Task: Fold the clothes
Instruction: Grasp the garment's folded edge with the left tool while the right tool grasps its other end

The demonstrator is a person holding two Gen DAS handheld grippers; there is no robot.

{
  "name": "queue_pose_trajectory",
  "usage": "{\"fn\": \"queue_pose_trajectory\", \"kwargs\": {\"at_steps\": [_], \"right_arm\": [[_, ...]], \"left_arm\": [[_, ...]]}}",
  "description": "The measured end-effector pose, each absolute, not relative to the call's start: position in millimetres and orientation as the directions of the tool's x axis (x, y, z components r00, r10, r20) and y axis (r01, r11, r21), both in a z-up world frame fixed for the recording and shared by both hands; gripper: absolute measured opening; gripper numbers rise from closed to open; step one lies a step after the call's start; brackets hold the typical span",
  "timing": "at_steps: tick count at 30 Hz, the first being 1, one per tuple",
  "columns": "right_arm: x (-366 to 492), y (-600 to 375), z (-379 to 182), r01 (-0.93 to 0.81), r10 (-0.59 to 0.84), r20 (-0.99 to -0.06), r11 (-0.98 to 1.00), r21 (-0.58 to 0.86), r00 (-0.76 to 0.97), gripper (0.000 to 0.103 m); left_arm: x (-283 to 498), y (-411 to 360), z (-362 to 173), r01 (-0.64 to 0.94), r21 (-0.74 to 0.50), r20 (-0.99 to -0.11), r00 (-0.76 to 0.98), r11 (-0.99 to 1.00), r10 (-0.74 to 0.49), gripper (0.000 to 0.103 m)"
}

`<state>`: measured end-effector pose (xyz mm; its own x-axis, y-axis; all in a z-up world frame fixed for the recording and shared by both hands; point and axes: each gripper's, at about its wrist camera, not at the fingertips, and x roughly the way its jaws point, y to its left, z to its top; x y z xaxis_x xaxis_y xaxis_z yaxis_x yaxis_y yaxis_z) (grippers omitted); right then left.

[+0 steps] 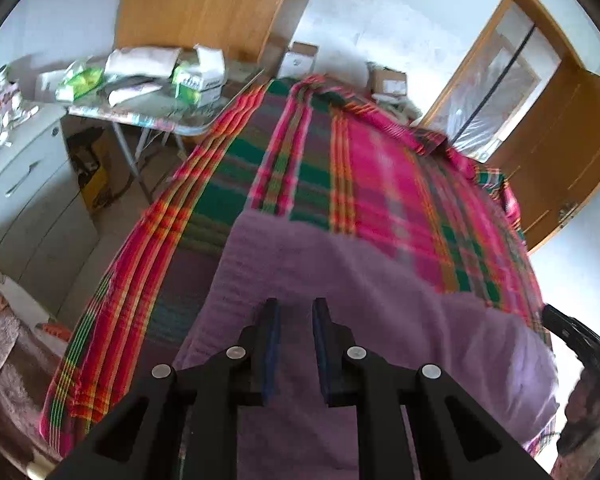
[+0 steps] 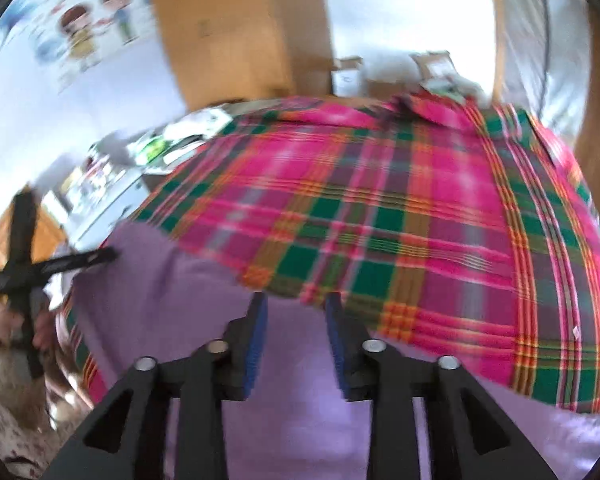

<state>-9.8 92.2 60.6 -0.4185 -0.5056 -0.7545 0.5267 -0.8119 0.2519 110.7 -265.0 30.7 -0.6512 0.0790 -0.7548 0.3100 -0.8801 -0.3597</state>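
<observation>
A purple garment (image 1: 340,280) lies flat on a bed covered by a pink, green and orange plaid sheet (image 1: 380,168). My left gripper (image 1: 296,308) hovers over the garment's middle, open, with nothing between its blue-padded fingers. In the right wrist view the same purple garment (image 2: 180,280) fills the lower left, and my right gripper (image 2: 296,304) is open above its far edge where it meets the plaid sheet (image 2: 400,220). The left gripper's black body (image 2: 60,264) shows at the left edge. The view is motion-blurred.
A folding table (image 1: 148,120) loaded with packets and boxes stands left of the bed, beside a white drawer cabinet (image 1: 24,176). Cardboard boxes (image 1: 388,80) sit past the bed's far end. A wooden door (image 1: 560,152) stands open at the right.
</observation>
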Motion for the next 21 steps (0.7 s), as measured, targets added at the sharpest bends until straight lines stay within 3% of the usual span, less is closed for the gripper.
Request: {"fn": "queue_pose_trajectory", "kwargs": {"at_steps": [5, 15, 21], "right_arm": [[-43.0, 98.6, 37.8, 0.510, -0.550, -0.784, -0.781, 0.360, -0.289, 0.037], [-51.9, 88.6, 17.6, 0.559, -0.659, -0.750, -0.644, 0.522, -0.059, 0.037], [-41.3, 90.8, 19.2, 0.568, -0.711, -0.703, -0.585, 0.579, -0.015, 0.026]], "left_arm": [[96.4, -259.5, 43.0, 0.289, -0.344, -0.744, -0.664, -0.893, 0.072, 0.016], [37.1, -233.7, 53.6, 0.179, -0.278, -0.760, -0.642, -0.944, 0.102, 0.016], [9.6, -223.0, 42.4, 0.158, -0.218, -0.801, -0.593, -0.963, 0.084, 0.016]]}}
